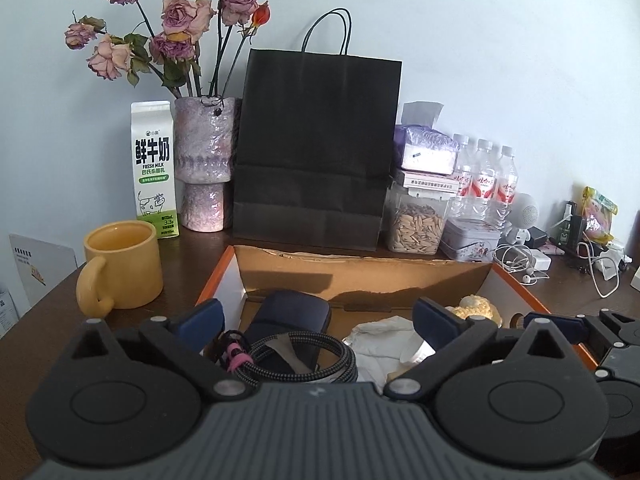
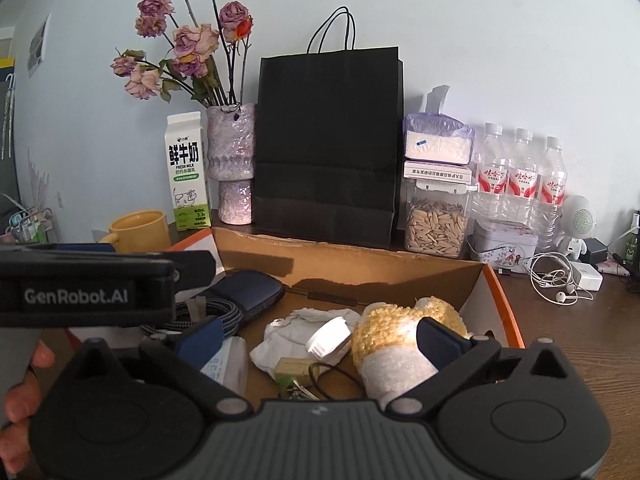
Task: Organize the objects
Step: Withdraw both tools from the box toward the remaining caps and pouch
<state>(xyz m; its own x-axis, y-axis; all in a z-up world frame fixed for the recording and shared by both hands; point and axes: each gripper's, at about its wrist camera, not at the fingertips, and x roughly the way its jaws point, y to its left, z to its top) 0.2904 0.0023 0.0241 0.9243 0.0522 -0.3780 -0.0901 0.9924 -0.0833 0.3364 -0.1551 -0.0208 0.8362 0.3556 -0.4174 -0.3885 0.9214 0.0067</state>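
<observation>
Both grippers hover over the cardboard box – left gripper wide open, right gripper too – nothing held.

Soft, dim daylight, sharp focus, fisheye bending at dark corners

Both the left gripper and the right gripper gape wide, side by side, holding nothing.
</observation>
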